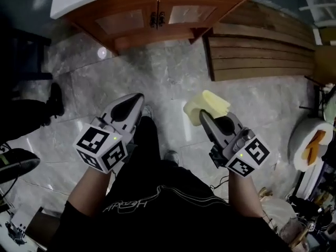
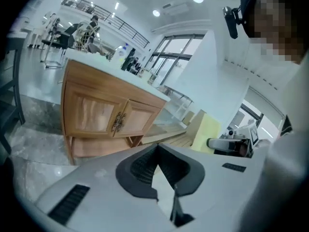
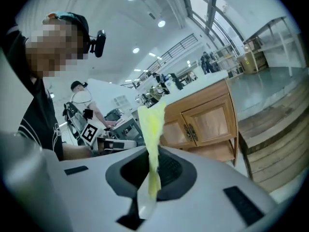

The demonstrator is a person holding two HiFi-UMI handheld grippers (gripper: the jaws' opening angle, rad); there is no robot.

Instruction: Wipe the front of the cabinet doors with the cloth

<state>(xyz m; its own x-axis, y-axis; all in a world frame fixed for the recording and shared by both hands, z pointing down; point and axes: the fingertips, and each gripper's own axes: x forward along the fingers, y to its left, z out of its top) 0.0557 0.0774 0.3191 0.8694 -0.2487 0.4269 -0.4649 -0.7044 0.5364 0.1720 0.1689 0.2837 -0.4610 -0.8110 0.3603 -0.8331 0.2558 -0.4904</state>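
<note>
The wooden cabinet [image 1: 157,17] with two panelled doors and dark handles stands under a white top, at the top of the head view. Both grippers hang well short of it, above the floor. My right gripper [image 1: 203,115] is shut on a folded yellow cloth [image 1: 206,105], which sticks up from the jaws in the right gripper view as cloth [image 3: 152,129] in front of the cabinet [image 3: 207,120]. My left gripper [image 1: 137,98] is shut with nothing in it. In the left gripper view, past my left gripper [image 2: 158,146], the cabinet [image 2: 96,115] and the cloth [image 2: 207,132] both show.
A slatted wooden platform [image 1: 257,51] lies right of the cabinet on the grey marble floor [image 1: 157,77]. A white round stand with orange items [image 1: 310,143] is at the right edge. Dark furniture [image 1: 26,104] fills the left edge. Another person [image 3: 79,98] stands far behind.
</note>
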